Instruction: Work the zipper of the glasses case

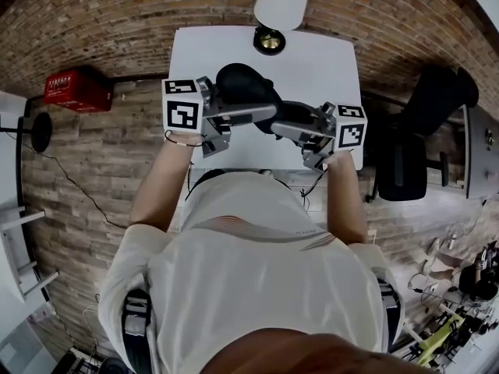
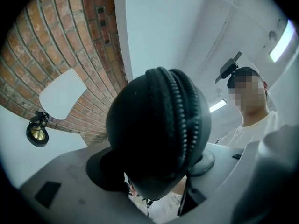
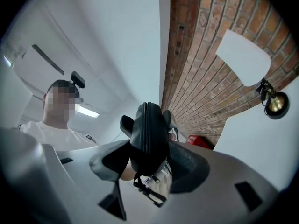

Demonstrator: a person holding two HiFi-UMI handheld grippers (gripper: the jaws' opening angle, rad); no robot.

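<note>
Red crate (image 1: 76, 90) sits on the brick floor off the worktop's (image 1: 327, 61) left edge. It has pale print on its side, too small to read. The right gripper view catches a sliver of the crate (image 3: 198, 140); the left gripper view doesn't.

Left gripper (image 1: 259, 117) comes in from the left edge, jaws clamped on the left part of the black glasses case (image 1: 245, 84). The left gripper view adds what the head view can't. The case (image 2: 156, 125) fills the frame end-on, pinched between the pads (image 2: 105, 169). The zipper (image 2: 187, 120) runs as a beaded double row over the curve and looks closed along that stretch.

Case hangs over the worktop's middle, nearer the near edge, bridging both grippers. Can't tell if it touches the surface. Lamp (image 1: 281, 6) stands at the far edge with a white shade and brass base, and it shows in all three views.

Right gripper (image 1: 285, 128) comes in from the right edge, jaws closed on the case's other end. The right gripper view shows the case (image 3: 148, 132) narrow side on, with the zipper seam (image 3: 145, 120) straight up the centre. A black pull cord (image 3: 150, 192) dangles below the case between the jaws — neither other view shows it.

Black chair (image 1: 413, 150) sits off the right edge, head view only.

Writing: none legible. The marker cubes (image 1: 181, 106) carry only black-and-white square patterns.
</note>
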